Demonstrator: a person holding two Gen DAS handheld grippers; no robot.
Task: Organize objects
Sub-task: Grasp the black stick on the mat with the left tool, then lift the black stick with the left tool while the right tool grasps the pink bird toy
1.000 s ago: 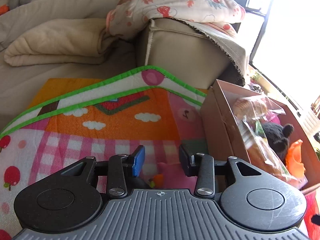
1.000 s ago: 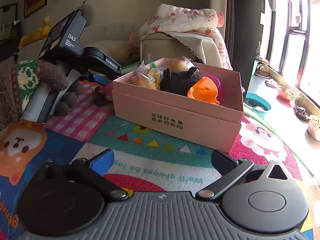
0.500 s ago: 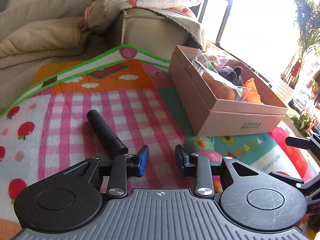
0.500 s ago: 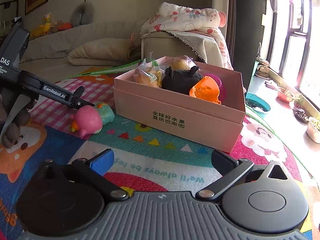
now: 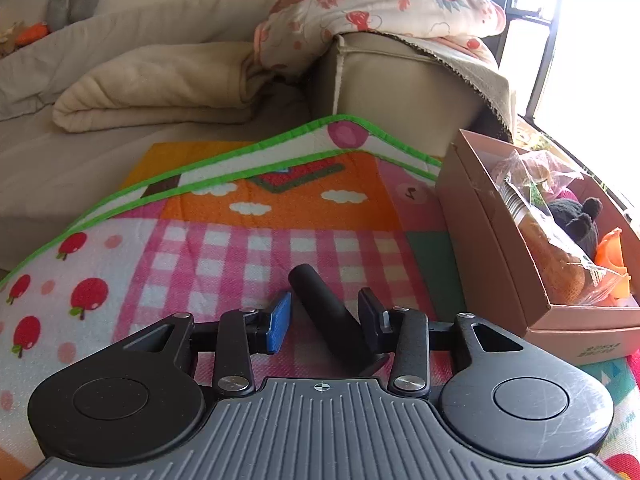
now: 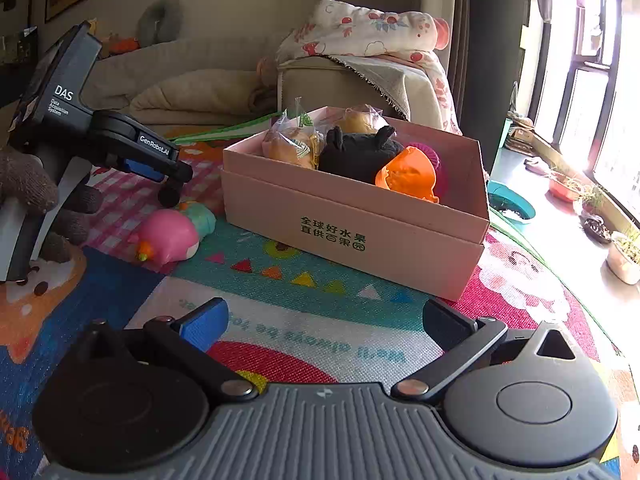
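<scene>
A black cylinder (image 5: 320, 312) lies on the play mat between the fingers of my left gripper (image 5: 324, 316). Its jaws are opening; a gap shows beside the blue pad (image 5: 279, 322), so nothing is gripped. The right wrist view shows the left gripper (image 6: 176, 174) held by a gloved hand (image 6: 24, 188), the cylinder's end (image 6: 168, 197) just under its tips. A pink toy (image 6: 168, 240) and a teal toy (image 6: 200, 218) lie beside the pink box (image 6: 352, 236). My right gripper (image 6: 324, 320) hangs open and empty above the mat.
The box (image 5: 492, 248) holds wrapped buns (image 6: 294, 146), a black plush (image 6: 358, 154) and an orange toy (image 6: 408, 176). A sofa with folded blankets (image 5: 160, 84) rises behind the mat. Plant pots (image 6: 624, 256) and a teal bowl (image 6: 512, 206) line the window side.
The left gripper has shifted so the black cylinder, earlier off to its left, now lies between its fingers, which stand wider apart. The right gripper has not moved.
</scene>
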